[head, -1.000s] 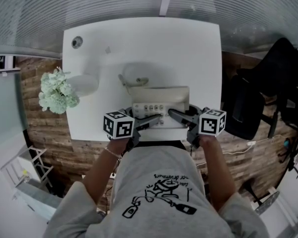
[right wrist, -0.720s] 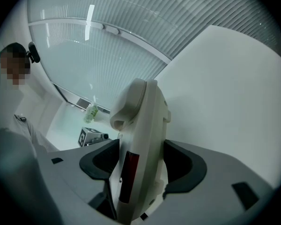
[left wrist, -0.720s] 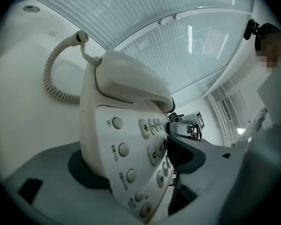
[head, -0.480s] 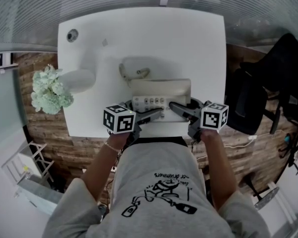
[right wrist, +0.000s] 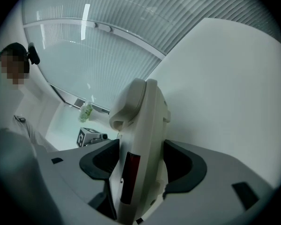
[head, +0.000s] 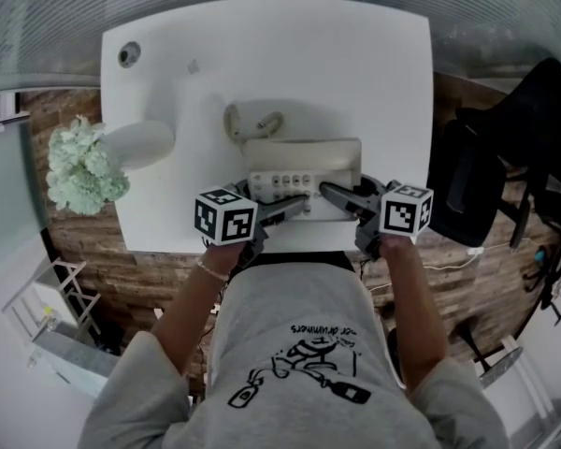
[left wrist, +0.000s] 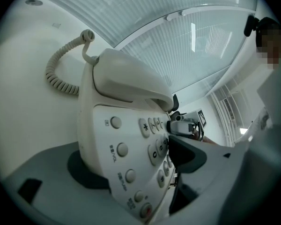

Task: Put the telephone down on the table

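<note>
A cream desk telephone (head: 304, 165) with its handset (left wrist: 126, 78) on the cradle is at the near middle of the white table (head: 355, 73). Its coiled cord (head: 252, 120) lies behind it on the tabletop. My left gripper (head: 294, 204) is shut on the telephone's left side, one pad on the keypad (left wrist: 154, 144) and the other beneath the body. My right gripper (head: 329, 193) is shut on the right side. In the right gripper view the telephone's edge (right wrist: 140, 139) stands between the two dark pads (right wrist: 100, 161). Whether the base touches the table is hidden.
A white vase (head: 136, 143) of pale green flowers (head: 79, 166) lies at the table's left edge. A round cable hole (head: 128, 54) is in the far left corner. A black chair (head: 477, 195) stands to the right of the table. The floor is wood.
Both grippers have sunk a little toward the tabletop with the telephone between them. Their hold looks the same, and the cord now lies more spread out behind the phone.
</note>
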The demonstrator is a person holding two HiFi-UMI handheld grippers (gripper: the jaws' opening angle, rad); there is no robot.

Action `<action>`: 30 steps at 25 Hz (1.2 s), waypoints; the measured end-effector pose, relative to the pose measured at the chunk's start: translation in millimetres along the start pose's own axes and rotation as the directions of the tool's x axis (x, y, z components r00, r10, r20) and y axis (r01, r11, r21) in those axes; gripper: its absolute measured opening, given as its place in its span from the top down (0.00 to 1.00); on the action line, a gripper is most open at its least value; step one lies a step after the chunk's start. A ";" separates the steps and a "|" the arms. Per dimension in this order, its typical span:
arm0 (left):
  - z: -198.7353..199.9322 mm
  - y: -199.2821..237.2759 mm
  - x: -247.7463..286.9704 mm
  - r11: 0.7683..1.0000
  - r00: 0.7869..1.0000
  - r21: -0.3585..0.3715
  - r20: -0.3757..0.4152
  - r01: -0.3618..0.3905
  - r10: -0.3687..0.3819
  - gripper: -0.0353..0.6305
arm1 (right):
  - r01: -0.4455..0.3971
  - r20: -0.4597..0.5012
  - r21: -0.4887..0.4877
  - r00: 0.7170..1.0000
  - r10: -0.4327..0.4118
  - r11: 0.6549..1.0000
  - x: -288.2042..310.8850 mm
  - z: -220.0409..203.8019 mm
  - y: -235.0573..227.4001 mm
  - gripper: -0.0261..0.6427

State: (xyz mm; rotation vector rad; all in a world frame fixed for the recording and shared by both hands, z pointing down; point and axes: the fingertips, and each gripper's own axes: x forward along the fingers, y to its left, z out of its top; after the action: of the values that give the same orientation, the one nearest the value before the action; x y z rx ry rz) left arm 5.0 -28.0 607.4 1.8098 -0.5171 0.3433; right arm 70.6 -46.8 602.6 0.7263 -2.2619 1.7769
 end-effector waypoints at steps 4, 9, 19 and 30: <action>-4.2 4.4 2.4 1.000 1.000 -0.001 -0.010 -0.012 0.012 0.36 | -0.001 -0.005 0.009 1.000 0.001 1.000 2.1 -3.8 -4.7 0.50; -9.1 9.0 6.0 1.000 0.999 -0.003 -0.023 -0.029 0.029 0.35 | 0.002 -0.007 0.024 1.000 -0.002 1.000 3.3 -9.0 -12.2 0.50; -8.9 8.9 7.3 0.994 0.994 0.043 -0.027 -0.101 0.102 0.31 | -0.013 0.000 0.034 1.000 0.013 0.999 3.6 -7.2 -13.6 0.50; -10.8 11.5 7.3 0.975 0.978 0.090 -0.042 -0.201 0.205 0.24 | -0.010 0.002 0.041 1.000 0.010 0.999 2.8 -11.3 -13.2 0.50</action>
State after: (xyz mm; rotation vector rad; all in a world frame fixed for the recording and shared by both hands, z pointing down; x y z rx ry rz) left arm 5.6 -21.7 623.5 1.8290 -0.6622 0.5585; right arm 72.6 -39.1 618.2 0.7255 -2.2406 1.8328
